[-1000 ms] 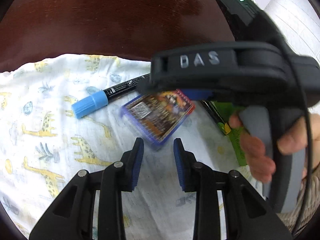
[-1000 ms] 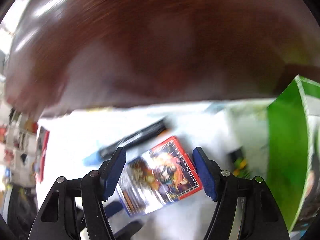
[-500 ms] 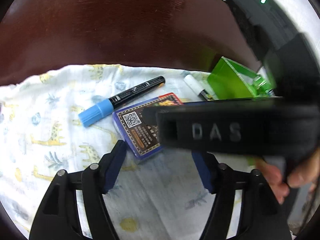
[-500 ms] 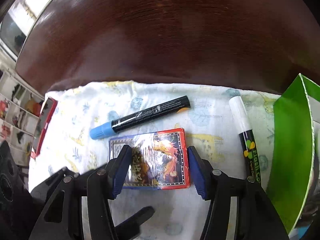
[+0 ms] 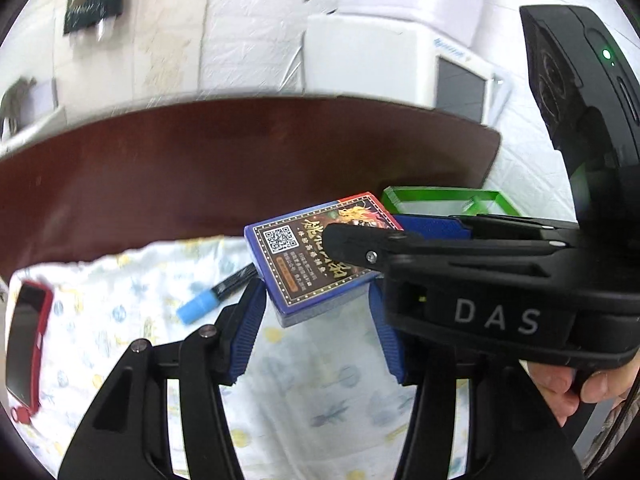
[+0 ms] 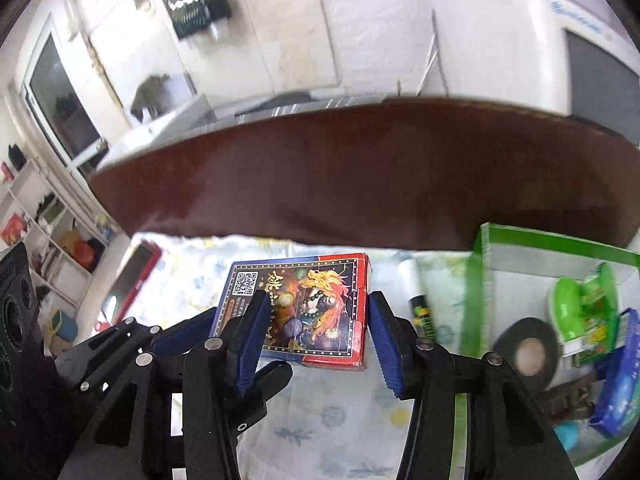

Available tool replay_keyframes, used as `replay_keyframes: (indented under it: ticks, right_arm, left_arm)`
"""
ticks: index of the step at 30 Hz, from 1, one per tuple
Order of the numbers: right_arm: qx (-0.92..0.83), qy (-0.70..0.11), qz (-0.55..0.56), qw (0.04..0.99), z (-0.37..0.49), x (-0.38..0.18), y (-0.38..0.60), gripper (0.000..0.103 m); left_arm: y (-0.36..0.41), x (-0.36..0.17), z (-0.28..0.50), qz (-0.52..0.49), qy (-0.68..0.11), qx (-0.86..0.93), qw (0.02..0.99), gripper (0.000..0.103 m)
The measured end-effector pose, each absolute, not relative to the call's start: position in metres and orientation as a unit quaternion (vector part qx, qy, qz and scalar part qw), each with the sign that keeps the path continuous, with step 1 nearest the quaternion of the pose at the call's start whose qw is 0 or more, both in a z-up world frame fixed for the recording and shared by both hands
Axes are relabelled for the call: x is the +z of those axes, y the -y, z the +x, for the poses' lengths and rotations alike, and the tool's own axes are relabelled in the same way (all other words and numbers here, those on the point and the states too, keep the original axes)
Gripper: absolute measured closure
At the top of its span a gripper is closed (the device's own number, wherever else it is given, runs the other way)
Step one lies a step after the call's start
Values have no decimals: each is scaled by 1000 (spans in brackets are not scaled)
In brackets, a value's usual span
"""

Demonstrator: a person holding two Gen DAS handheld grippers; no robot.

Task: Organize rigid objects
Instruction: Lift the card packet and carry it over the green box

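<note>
A blue and red card box [image 6: 304, 304] with a dragon picture and a QR code hangs above the giraffe-print cloth [image 5: 320, 400]. My right gripper [image 6: 316, 308] has its blue pads against the box's two long sides, jaws closing. My left gripper [image 5: 316, 296] comes in from the other side, jaws closing, its pad tips touching the box's [image 5: 304, 264] lower corner. One of the right gripper's black fingers [image 5: 360, 248] crosses the box face. A blue-capped marker [image 5: 212, 300] lies on the cloth below. A white-capped marker [image 6: 416, 292] lies beside the green box [image 6: 478, 280].
The green box holds a black tape roll [image 6: 524, 352], a green packet [image 6: 584, 300] and a blue pack [image 6: 620, 380]. A red-cased phone [image 5: 24, 344] lies at the cloth's left edge. The brown table [image 5: 200, 180] stretches behind. A hand [image 5: 572, 384] grips the right tool.
The card box has come up off the cloth with both grippers. Both views now tilt up to show the room. The right jaws have narrowed onto the box; the left jaws widened, then narrowed.
</note>
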State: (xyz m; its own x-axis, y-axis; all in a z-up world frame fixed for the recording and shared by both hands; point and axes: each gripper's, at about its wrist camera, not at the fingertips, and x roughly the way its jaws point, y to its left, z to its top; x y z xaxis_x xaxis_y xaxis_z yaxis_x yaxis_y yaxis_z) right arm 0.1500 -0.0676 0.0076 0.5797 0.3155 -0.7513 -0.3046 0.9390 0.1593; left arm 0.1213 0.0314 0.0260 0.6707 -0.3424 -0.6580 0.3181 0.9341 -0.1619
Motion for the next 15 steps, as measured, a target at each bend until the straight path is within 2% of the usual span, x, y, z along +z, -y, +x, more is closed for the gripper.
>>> replay_keyframes:
  ticks: [7,15]
  right_arm:
    - [131,-346,14,929,114,48,116,51]
    - [89,-303,28,948,93,71,183,50]
  left_arm:
    - [35,67,103,25,-315,-221,923,51]
    - [100,76,101,69,-299,-251,918,51]
